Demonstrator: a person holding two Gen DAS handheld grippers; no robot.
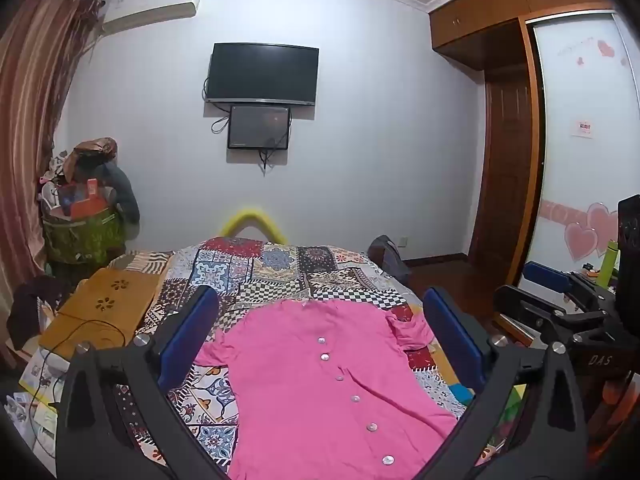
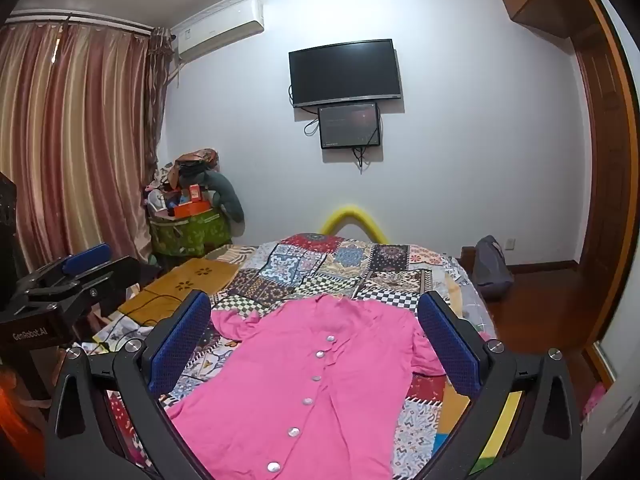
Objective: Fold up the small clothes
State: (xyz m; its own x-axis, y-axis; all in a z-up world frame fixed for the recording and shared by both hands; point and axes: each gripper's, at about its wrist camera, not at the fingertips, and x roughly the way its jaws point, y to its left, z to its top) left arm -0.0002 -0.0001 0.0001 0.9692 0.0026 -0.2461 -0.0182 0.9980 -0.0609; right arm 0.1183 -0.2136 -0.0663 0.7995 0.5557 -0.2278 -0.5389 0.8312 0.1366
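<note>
A pink shirt (image 1: 320, 392) lies flat, buttons up, on the patchwork bedspread (image 1: 280, 268), collar toward twelve o'clock. The left gripper (image 1: 320, 344) and right gripper (image 2: 316, 344) both hover above it, jaws spread wide, holding nothing.

Patchwork-quilted bed (image 1: 280, 268), pink shirt (image 1: 320, 392), seemingly flat

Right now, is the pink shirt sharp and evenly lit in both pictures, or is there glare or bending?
Left wrist view: pink shirt sharp, softly lit, no glare; fisheye bends the wardrobe. Right wrist view: the same, curtain bowed, corners dark.
</note>
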